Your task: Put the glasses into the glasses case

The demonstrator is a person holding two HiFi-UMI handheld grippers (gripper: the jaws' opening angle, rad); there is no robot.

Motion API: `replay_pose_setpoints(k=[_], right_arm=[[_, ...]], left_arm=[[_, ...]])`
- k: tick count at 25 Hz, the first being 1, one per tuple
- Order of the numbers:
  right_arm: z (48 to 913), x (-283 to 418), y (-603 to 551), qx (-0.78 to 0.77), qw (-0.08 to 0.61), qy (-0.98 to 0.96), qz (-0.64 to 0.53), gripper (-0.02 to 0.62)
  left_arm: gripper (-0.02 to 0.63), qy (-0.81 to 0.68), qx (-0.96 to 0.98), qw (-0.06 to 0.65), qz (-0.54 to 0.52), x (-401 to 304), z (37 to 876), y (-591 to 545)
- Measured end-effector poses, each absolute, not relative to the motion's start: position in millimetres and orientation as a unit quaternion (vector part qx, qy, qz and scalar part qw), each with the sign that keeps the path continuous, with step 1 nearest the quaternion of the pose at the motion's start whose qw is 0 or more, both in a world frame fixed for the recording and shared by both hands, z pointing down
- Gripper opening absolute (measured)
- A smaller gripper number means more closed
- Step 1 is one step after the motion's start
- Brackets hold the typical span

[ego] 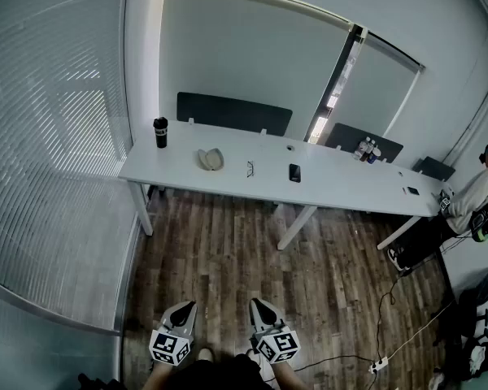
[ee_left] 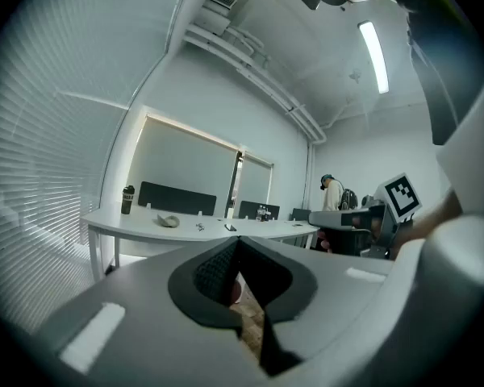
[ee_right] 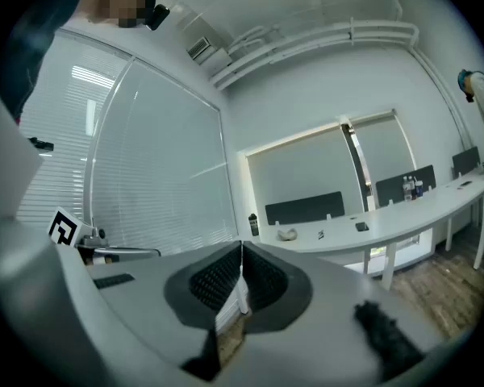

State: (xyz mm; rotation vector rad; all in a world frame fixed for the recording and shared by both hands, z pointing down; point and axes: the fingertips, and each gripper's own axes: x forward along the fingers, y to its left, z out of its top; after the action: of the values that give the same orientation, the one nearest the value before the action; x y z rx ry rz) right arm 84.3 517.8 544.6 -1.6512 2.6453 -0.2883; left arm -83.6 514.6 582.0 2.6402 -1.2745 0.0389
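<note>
Glasses (ego: 250, 169): on the table (ego: 342, 187), a little left of centre in the head view, mid-depth on the top.
Glasses, long axis: a thin sliver that seems to run up-down in the frame, across the table's short way. Too small to tell which way the lenses face or whether the arms are folded.
Glasses case (ego: 211, 159): pale and rounded, lying on the table just left of the glasses and apart from them. Open or closed not readable at this range.
Left tongs (ee_left: 238, 239): clenched, pad tips meeting, nothing between them. Only floor shows through the slit below the tips.
Right tongs (ee_right: 242, 244): clenched tip to tip, nothing held.
Tongs, place: both at bottom centre of the head view, side by side over the wooden floor (ego: 228, 258), tips aimed up-frame toward the table. Well apart from the table and touching nothing.
Tumbler (ego: 160, 132): dark, upright, near the table's left end, left of the case.
Dark flat slab (ego: 294, 172): lying on the table right of the glasses.
Bottles (ego: 366, 148): small cluster farther right, toward the table's back edge.
Person (ego: 481, 195): at the right edge of the frame, by the table's far end.
</note>
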Motion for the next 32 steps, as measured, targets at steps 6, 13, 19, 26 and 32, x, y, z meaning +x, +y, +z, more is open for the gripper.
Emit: replay_pose_setpoints(k=[6,13,19,26,32], right_arm=[[550.1,85.9,524.8,-0.528,0.001,0.843,-0.098,0.008],[551.0,80.7,531.0,-0.520,-0.004,0.847,-0.107,0.008],[549.9,71.2,530.4,-0.521,-0.009,0.846,-0.113,0.008],[535.2,56.7,532.5,-0.528,-0.020,0.841,-0.113,0.008],[535.3,63.4,535.1,-0.529,-0.029,0.840,-0.114,0.008]], left_arm=[[0.006,-0.431,0.896,0.107,0.014,-82.9,583.0,520.9],[0.006,-0.426,0.898,0.105,0.026,-71.6,586.3,534.5],[0.006,-0.418,0.902,0.108,0.025,-72.9,584.9,531.6],[0.006,-0.365,0.926,0.092,0.026,-42.7,576.4,529.5],[0.006,-0.349,0.932,0.092,0.024,-21.0,582.6,520.4]])
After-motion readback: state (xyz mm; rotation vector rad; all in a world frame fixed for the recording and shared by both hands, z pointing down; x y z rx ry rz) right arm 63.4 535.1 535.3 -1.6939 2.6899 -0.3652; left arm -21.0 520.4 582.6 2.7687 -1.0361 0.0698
